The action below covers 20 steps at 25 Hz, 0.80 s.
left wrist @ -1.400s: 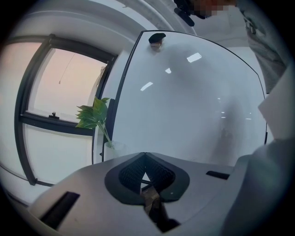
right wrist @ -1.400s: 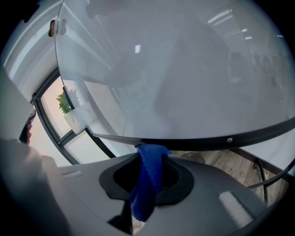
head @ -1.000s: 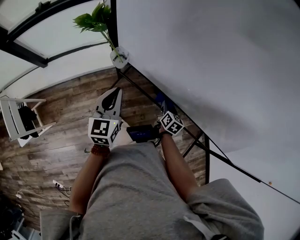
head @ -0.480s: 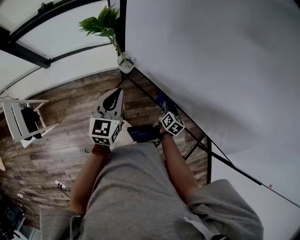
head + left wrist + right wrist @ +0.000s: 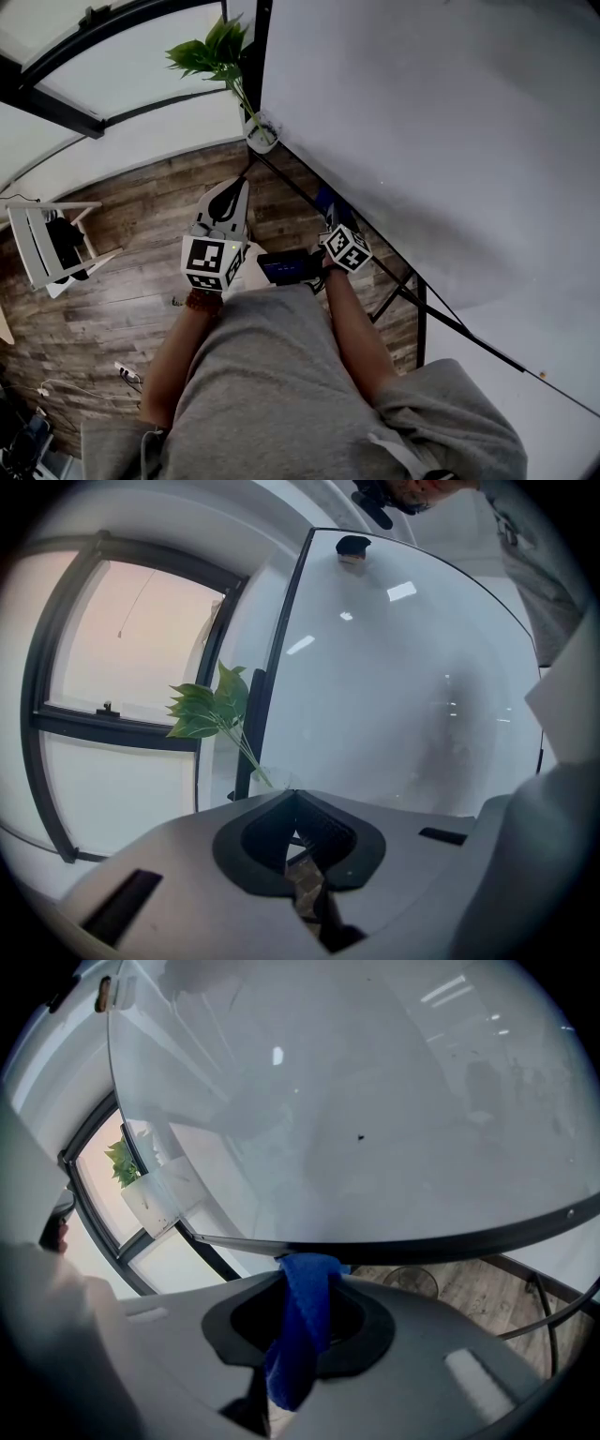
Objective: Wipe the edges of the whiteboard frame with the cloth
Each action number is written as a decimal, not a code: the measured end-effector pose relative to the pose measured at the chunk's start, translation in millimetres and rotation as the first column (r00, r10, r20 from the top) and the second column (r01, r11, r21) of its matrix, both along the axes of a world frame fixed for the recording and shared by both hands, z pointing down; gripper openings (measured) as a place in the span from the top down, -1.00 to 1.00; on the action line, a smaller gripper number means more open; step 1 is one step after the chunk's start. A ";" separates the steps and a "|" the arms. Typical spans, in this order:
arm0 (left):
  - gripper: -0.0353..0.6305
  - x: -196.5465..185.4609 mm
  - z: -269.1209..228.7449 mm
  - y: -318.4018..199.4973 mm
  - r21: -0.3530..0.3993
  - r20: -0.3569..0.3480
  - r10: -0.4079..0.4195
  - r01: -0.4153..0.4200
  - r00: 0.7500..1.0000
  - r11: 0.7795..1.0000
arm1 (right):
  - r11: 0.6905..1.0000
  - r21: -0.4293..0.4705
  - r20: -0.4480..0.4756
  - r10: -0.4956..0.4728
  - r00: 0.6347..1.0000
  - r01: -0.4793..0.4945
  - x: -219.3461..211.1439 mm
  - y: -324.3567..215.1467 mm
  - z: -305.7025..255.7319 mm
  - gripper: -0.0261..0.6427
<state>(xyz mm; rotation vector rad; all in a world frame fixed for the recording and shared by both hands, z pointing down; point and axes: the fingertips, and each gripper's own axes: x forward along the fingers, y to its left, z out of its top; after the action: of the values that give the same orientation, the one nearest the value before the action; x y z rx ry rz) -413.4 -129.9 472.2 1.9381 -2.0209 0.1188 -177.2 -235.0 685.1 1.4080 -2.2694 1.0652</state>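
A blue cloth (image 5: 298,1335) is pinched in the right claw (image 5: 305,1265), whose jaws are closed tight on it. The cloth's bunched top meets the dark lower edge of the whiteboard frame (image 5: 450,1234) and appears to be pressed against it. From the head view, the cloth shows as a small blue patch just ahead of the right claw, at the frame's black bottom rail, with the wide white whiteboard (image 5: 422,122) above it. The left claw (image 5: 293,794) has its jaws brought together at the tips and holds nothing. It points toward the board's near corner but stays off it, above the wooden floor (image 5: 122,281). Over the last second both claws have barely moved. The board's corner and the plant beside it have slid to the right in the head view, so the person seems to be shifting along the board rather than making a fresh stroke. The wipe of the bottom edge looks under way, with most of the frame probably left to do. At that corner a small clear vase (image 5: 262,136) holds a leafy green plant (image 5: 211,52).
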 end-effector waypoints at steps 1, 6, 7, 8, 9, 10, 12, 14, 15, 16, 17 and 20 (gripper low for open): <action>0.87 -1.5 0.4 -0.9 0.000 -0.001 0.001 -0.001 1.000 1.000 | 1.000 0.001 -0.002 -0.001 1.000 0.001 -1.2 -0.4 0.2 0.68; 0.87 -7.0 3.2 -1.6 -0.004 -0.010 0.007 -0.007 1.000 1.000 | 1.000 0.002 -0.010 0.001 1.000 -0.001 -6.7 -0.8 -1.2 0.68; 0.87 -8.2 4.2 -1.6 -0.005 -0.012 0.009 -0.009 1.000 1.000 | 1.000 0.003 -0.011 0.000 1.000 0.000 -8.3 -0.8 -1.2 0.68; 0.87 -9.9 5.2 -1.7 -0.006 -0.013 0.010 -0.010 1.000 1.000 | 1.000 0.003 -0.010 -0.001 1.000 0.001 -10.3 -1.0 -1.3 0.68; 0.87 -12.0 5.9 -1.8 -0.007 -0.015 0.010 -0.010 1.000 1.000 | 1.000 0.004 -0.010 -0.002 1.000 0.002 -12.6 -1.2 -1.4 0.68; 0.87 -14.4 6.3 -1.9 -0.007 -0.015 0.009 -0.009 1.000 1.000 | 1.000 0.004 -0.009 -0.004 1.000 0.004 -15.0 -1.4 -1.6 0.68; 0.87 -19.0 6.3 -2.2 -0.009 -0.017 0.006 -0.006 1.000 1.000 | 1.000 0.004 -0.008 -0.007 1.000 0.007 -19.3 -1.9 -2.0 0.68; 0.87 -22.5 6.4 -2.7 -0.010 -0.018 0.004 -0.005 1.000 1.000 | 1.000 0.004 -0.007 -0.009 1.000 0.009 -23.3 -2.7 -2.6 0.68; 0.87 -23.9 6.7 -2.9 -0.010 -0.018 0.004 -0.005 1.000 1.000 | 1.000 0.005 -0.006 -0.011 1.000 0.011 -25.7 -3.2 -3.0 0.68; 0.87 -25.3 7.1 -2.9 -0.011 -0.018 0.004 -0.005 1.000 1.000 | 1.000 0.006 -0.005 -0.015 1.000 0.015 -28.6 -3.7 -3.3 0.68; 0.87 -26.8 7.5 -2.7 -0.012 -0.018 0.004 -0.005 1.000 1.000 | 1.000 0.007 -0.004 -0.018 1.000 0.018 -31.5 -4.1 -3.4 0.68; 0.87 -31.0 9.1 -1.1 -0.018 -0.016 0.006 -0.007 1.000 1.000 | 1.000 0.007 0.000 -0.022 1.000 0.022 -39.3 -4.1 -3.1 0.68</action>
<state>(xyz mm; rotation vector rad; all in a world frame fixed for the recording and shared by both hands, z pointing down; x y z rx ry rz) -444.4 -131.0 481.3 1.9290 -1.9967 0.1220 -216.5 -239.1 681.9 1.3828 -2.2853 1.0521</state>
